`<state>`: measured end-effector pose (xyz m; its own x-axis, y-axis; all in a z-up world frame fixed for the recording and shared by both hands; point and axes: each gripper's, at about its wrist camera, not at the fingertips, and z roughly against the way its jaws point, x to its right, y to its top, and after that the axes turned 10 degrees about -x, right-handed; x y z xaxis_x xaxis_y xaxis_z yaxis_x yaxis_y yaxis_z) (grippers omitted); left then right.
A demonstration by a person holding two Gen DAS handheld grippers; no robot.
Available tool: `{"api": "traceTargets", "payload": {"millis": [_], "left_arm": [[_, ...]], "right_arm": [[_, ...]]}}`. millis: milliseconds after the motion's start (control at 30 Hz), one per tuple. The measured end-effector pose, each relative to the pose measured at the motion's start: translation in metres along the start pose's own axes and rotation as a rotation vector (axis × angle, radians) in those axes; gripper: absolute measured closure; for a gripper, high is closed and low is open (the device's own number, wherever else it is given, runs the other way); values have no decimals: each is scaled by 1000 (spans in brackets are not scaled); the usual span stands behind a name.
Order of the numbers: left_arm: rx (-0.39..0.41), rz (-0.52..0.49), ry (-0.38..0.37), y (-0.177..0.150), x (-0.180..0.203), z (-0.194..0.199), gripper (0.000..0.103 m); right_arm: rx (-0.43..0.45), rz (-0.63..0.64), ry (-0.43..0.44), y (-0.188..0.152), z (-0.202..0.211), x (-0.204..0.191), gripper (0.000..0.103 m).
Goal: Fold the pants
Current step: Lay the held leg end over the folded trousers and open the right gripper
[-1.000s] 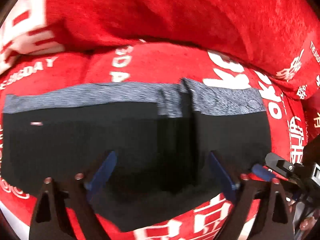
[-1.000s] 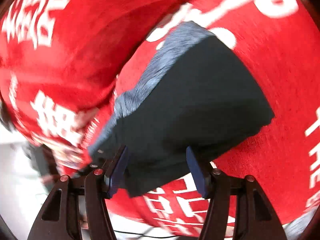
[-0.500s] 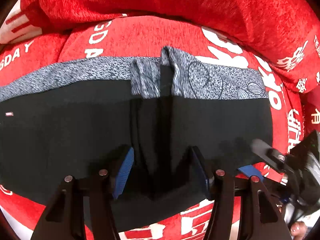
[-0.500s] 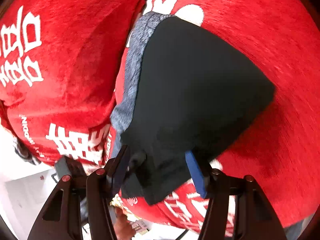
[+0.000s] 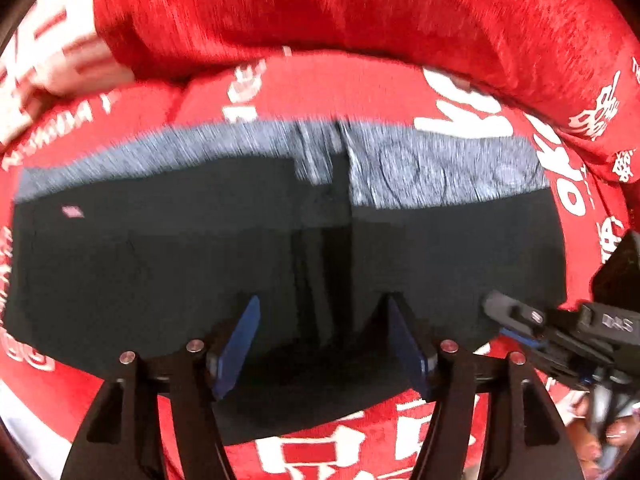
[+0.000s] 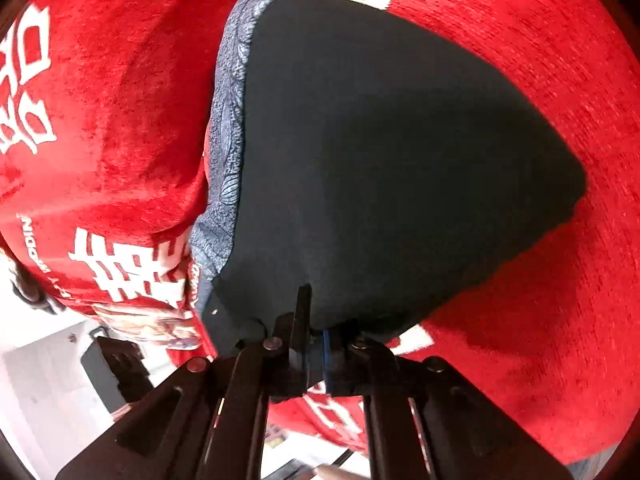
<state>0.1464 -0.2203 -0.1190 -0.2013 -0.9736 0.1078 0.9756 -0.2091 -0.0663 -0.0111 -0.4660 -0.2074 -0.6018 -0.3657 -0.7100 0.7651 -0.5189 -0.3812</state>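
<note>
Black pants (image 5: 160, 272) with a grey patterned waistband (image 5: 440, 168) lie flat on a red cloth with white lettering (image 5: 320, 88). A vertical fold ridge runs through their middle. My left gripper (image 5: 324, 344) is open, its blue pads either side of that ridge near the pants' near edge. My right gripper (image 6: 314, 328) is shut on the near edge of the pants (image 6: 380, 160), close to the waistband end (image 6: 228, 120). It also shows in the left wrist view (image 5: 520, 316) at the pants' right corner.
The red cloth covers a cushioned seat with a raised padded back (image 5: 360, 12) behind the pants. The seat's front edge drops off near the grippers, with a pale floor (image 6: 48, 380) and a dark box (image 6: 108, 364) below at the left.
My right gripper has closed on the pants' edge. My left gripper has opened wider and drawn back a little; the ridge between its pads looks flatter.
</note>
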Motion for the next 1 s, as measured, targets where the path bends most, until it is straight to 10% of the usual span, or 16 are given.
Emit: {"api": "traceTargets", "payload": {"millis": [133,267,533,867,1000], "left_arm": [[62,-10,20,9,3,26,29],[124,-42,20,29,20,37,19],[-12,-68,123,43,39,-30,19],[-32,-84,175,6,19,1,19],[-35,-88,193,-3,16,11,19]], "right_arm": [[-83,156,-47,-12,23,-29,77],[73,335,-187,-6,70,-63,77],[102,311,-385,70,44,-62,78],[55,427,-476,10,31,-73,77],[40,435,-477,-14,30,-80,52]]}}
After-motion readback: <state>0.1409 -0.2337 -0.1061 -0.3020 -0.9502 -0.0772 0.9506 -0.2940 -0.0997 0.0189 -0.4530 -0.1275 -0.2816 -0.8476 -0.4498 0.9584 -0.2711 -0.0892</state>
